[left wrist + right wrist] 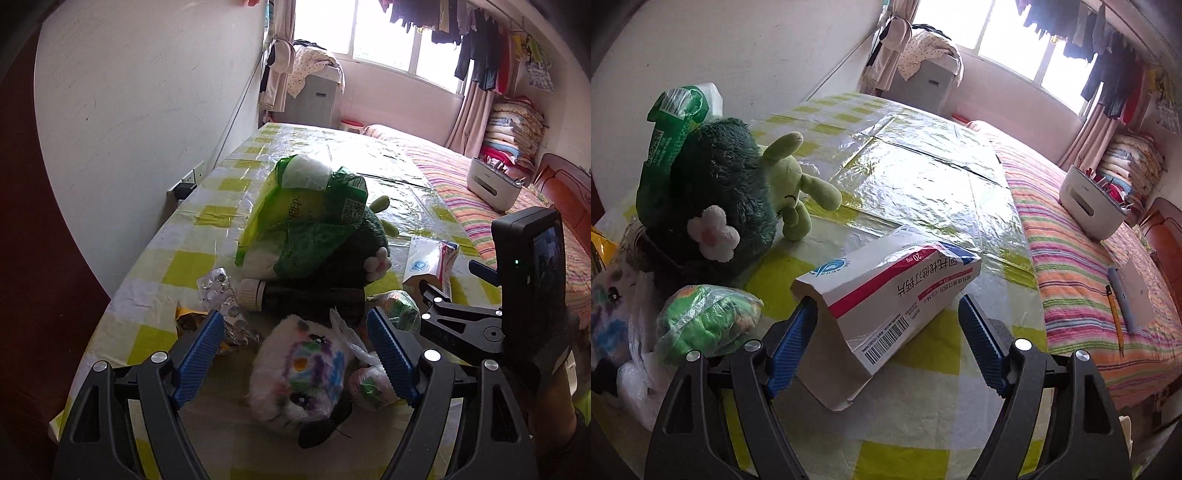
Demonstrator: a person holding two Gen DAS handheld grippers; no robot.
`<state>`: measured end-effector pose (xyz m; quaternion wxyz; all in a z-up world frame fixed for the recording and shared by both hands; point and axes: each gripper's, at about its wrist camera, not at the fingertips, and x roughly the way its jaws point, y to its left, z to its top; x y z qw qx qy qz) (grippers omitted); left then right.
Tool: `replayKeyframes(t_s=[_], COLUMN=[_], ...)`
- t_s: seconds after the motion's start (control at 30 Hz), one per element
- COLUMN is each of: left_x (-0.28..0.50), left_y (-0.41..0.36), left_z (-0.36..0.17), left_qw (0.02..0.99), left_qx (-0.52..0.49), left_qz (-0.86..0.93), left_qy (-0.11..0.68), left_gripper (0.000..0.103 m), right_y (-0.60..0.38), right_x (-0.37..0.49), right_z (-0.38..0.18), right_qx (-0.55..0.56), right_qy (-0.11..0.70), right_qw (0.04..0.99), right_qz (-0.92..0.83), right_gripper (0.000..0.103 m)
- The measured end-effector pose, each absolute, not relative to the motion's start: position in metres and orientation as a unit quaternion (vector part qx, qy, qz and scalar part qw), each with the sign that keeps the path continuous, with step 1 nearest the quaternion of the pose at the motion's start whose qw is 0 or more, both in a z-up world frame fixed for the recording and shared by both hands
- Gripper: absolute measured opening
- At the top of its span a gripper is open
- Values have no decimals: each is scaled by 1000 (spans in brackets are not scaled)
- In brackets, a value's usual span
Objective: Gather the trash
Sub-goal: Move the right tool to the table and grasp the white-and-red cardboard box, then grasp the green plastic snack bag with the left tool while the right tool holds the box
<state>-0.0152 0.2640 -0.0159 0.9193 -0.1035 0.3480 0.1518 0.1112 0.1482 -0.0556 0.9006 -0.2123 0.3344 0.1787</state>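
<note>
Medicine box (886,310) lies flat near worktop (923,177) bed-side edge, long axis diagonal toward that edge, between gaping right tongs (886,345); left tongs (295,354) gape over plush toy (299,373).

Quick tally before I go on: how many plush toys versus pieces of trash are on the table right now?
Plush toys: 2, the dark green plush and the white painted plush.
Trash: 5, the medicine box, green plastic bag, blister pack, yellow wrapper and clear bag of green scraps.
Other: 1, a black bottle.
Total: 8
</note>
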Motion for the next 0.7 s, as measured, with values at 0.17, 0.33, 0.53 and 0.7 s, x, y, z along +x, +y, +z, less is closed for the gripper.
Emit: replayKeyframes(t_s=[0.17, 0.33, 0.53, 0.7], left_x=[-17, -18, -20, -7], left_y=[278, 285, 287, 282], left_z=[-24, -29, -28, -9], left_qw=[911, 906, 908, 922], left_qx=[-124, -134, -137, -143], left_qz=[154, 155, 150, 141], left_qy=[363, 371, 366, 330], left_gripper=[77, 77, 77, 77], right_y=[154, 142, 113, 94], right_x=[126, 122, 117, 104], right_z=[-67, -54, -29, -11], right_qx=[-241, -220, -123, -72], right_qy=[355, 321, 312, 291], right_qw=[886, 905, 918, 925], right_qz=[174, 174, 212, 233], right_gripper=[26, 1, 1, 1])
